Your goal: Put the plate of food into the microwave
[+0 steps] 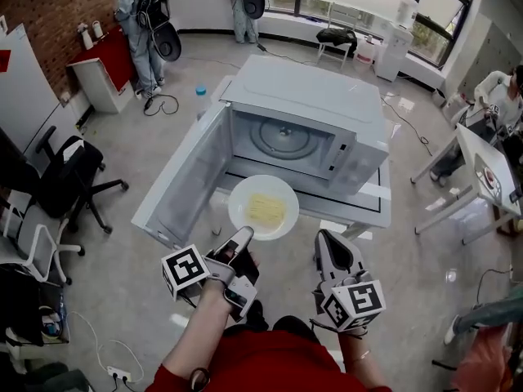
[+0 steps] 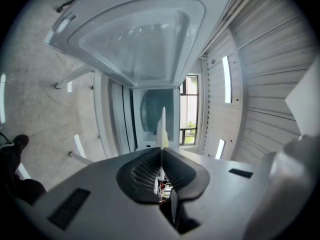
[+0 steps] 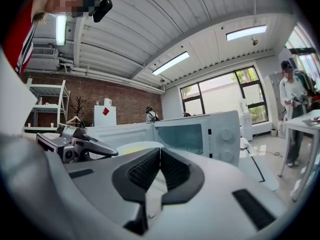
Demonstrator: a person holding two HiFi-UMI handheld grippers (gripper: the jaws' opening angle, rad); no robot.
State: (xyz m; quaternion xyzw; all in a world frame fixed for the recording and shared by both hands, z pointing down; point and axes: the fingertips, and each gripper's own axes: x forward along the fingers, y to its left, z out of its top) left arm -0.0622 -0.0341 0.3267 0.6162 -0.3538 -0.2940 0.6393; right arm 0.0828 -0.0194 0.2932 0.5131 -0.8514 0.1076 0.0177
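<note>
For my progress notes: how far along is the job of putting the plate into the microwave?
Done: the microwave door stands open. In hand: the left gripper clamps the plate of food by its rim, outside the microwave. Left: set it inside.

No word, brand or number can be read anywhere. The left cube and the right cube carry only black-and-white square code patterns, and a white cabinet by the brick wall bears a plain red diamond sign. The markings beside the knobs on the microwave are too small to read.
</note>
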